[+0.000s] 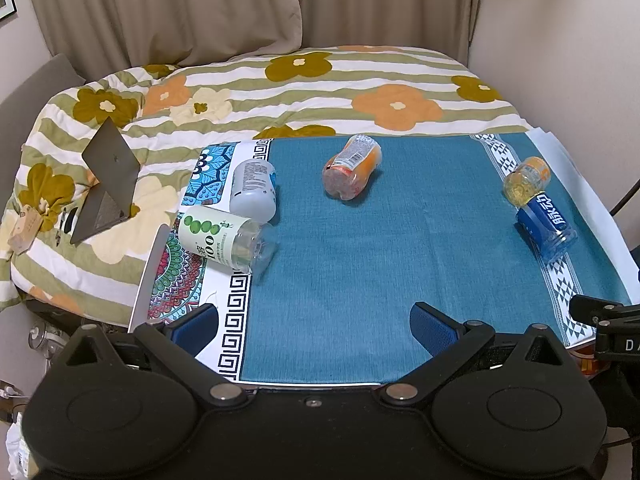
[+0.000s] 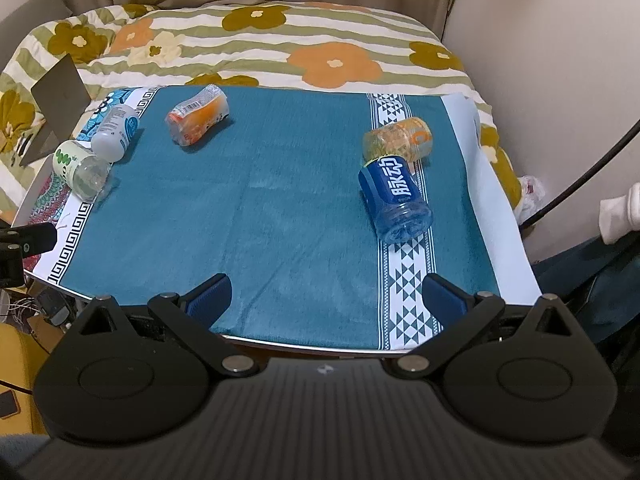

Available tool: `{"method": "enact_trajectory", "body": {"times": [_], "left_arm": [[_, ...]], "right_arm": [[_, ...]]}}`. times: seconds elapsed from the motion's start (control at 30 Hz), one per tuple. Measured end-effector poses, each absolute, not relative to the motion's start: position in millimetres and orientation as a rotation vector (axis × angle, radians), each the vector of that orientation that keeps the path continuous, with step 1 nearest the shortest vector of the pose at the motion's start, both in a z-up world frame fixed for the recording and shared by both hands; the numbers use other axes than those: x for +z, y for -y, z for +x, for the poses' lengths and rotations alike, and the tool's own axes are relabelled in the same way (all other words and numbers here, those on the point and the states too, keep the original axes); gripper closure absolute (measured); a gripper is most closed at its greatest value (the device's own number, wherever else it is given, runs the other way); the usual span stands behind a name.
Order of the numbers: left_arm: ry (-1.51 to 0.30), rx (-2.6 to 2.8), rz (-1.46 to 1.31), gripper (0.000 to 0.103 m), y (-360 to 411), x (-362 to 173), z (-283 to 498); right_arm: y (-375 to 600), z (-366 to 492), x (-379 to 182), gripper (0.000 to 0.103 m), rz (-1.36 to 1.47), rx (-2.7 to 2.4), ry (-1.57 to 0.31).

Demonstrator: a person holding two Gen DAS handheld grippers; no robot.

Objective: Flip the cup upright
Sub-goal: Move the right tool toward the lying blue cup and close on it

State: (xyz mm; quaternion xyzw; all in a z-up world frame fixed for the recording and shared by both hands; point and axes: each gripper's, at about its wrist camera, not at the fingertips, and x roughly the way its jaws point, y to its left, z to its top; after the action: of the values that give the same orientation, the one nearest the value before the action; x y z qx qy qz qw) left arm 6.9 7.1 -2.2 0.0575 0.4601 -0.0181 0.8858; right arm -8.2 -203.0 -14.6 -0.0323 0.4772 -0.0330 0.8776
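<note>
Several cut-bottle cups lie on their sides on a teal cloth (image 1: 340, 264) (image 2: 260, 216). An orange-labelled cup (image 1: 352, 168) (image 2: 198, 120) lies at the back middle. A blue cup (image 1: 546, 228) (image 2: 396, 200) lies at the right, touching a yellow-orange cup (image 1: 526, 180) (image 2: 398, 138) behind it. A green-and-white cup (image 1: 224, 238) (image 2: 78, 168) and a white cup (image 1: 254, 192) (image 2: 116, 132) lie at the left edge. My left gripper (image 1: 314, 330) is open and empty over the near edge. My right gripper (image 2: 326, 296) is open and empty at the near edge.
The cloth covers a board (image 2: 500, 208) in front of a bed with a flowered blanket (image 1: 280, 92) (image 2: 320, 40). A grey laptop (image 1: 106, 184) (image 2: 54, 100) stands on the blanket at left. A wall (image 1: 560, 60) and a black cable (image 2: 580, 176) are at right.
</note>
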Motion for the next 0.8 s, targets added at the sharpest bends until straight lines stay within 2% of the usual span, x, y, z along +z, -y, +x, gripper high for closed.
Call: {"method": "enact_trajectory", "body": {"times": [0.4,0.8], "left_arm": [[-0.958,-0.04,0.12,0.0,-4,-1,10],[-1.055,-0.046,0.113,0.0,29,-40,41]], "right_arm": [[214,-5,-12,0.0,-0.051,-0.064,-0.983],[272,51,-40,0.0,-0.115,-0.026,-1.001]]}}
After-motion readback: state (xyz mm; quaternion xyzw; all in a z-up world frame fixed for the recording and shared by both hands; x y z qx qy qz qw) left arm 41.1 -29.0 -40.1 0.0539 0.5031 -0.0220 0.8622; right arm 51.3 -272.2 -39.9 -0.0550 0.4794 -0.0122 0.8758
